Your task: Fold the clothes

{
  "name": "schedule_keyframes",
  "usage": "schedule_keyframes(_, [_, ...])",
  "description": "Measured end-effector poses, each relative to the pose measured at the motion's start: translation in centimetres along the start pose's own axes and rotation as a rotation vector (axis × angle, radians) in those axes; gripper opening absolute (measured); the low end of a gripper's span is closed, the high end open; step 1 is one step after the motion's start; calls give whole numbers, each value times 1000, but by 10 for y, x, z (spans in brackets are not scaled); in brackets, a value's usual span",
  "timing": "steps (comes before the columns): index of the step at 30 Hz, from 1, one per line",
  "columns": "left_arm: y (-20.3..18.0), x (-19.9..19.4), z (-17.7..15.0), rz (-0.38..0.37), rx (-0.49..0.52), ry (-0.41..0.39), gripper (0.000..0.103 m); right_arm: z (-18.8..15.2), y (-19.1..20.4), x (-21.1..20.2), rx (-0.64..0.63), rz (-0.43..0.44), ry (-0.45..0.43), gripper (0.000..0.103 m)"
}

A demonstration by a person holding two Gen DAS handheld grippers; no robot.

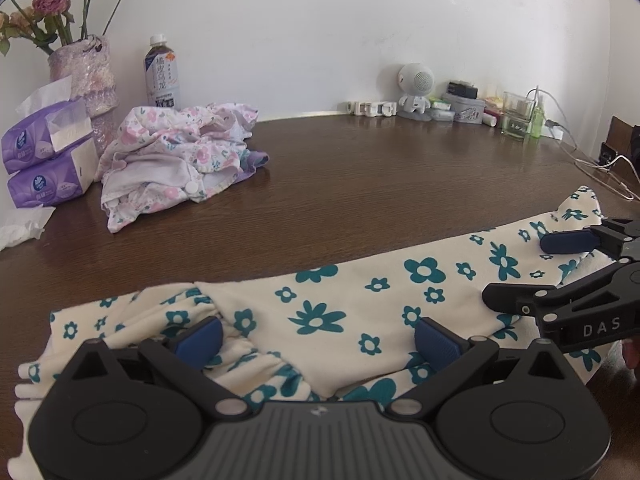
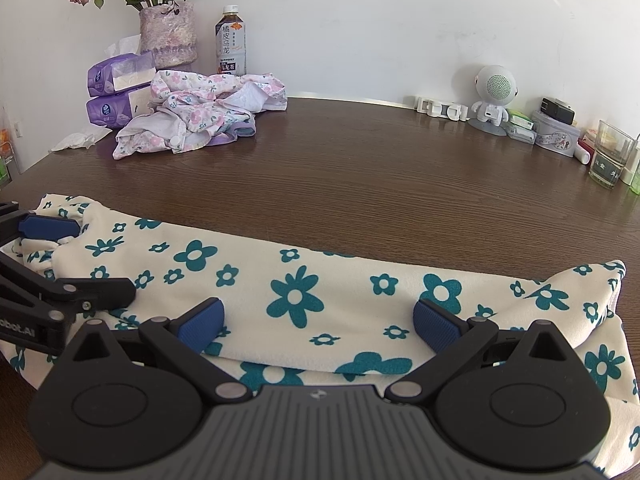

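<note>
Cream cloth with teal flowers (image 1: pixel 320 312) lies on the brown wooden table (image 1: pixel 360 184), right under both sets of tongs. It is already folded into a long band, and its long side runs from left to right, across the way the tongs point. The left gripper (image 1: pixel 318 340) sits over the left end, where the cloth is bunched and ruffled. The right gripper (image 2: pixel 318 322) sits over the right end, where a corner sticks up. Each one is just as near to its own end, so I think the next fold needs both, one at each end. Both sets of tongs are spread wide, with nothing between the blue pads (image 2: pixel 200 324), and they seem to hover just above the cloth or barely touch it. Now the count. I see one flowered cloth to fold and two grippers. At the back left there is one rumpled pile of pink flowered clothes (image 2: pixel 200 112), and I cannot tell how many pieces are in it. Beside it are two purple tissue packs (image 2: pixel 116 92), one vase of roses (image 2: pixel 168 28) and one tea bottle (image 2: pixel 231 42). At the back right stand one small white robot toy (image 2: pixel 494 92) and one glass (image 2: pixel 610 152), well apart from the cloth.
</note>
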State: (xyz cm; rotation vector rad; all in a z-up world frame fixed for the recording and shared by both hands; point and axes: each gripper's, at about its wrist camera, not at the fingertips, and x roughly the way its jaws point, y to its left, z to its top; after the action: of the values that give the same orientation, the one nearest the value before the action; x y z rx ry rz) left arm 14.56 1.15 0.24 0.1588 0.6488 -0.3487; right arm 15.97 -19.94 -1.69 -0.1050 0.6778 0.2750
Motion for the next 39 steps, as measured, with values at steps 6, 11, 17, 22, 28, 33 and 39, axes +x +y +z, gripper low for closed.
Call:
schedule_keyframes(6, [36,-41,-7,146,6,-88,96,0,-1,0,-2,2,-2,102])
schedule_keyframes(11, [88,-87,-30,235,-104,-75,89,1,2,-7,-12,-16,-41,102])
schedule_keyframes(17, [138,-126,-76,138,-411,25,80,13,44,-36,-125,54,-197,101])
schedule_keyframes(22, [136,-141,-98,89,-515,33,76,23,87,-31,-205,184,-186,68])
schedule_keyframes(28, [123,-118,-85,48,-543,3,75,33,118,-11,-184,280,-109,36])
schedule_keyframes(33, [127,-82,-62,54,-607,-40,67,26,126,0,-187,274,-58,27])
schedule_keyframes(39, [134,-53,-47,36,-664,-48,31,23,124,-4,-198,279,-59,27])
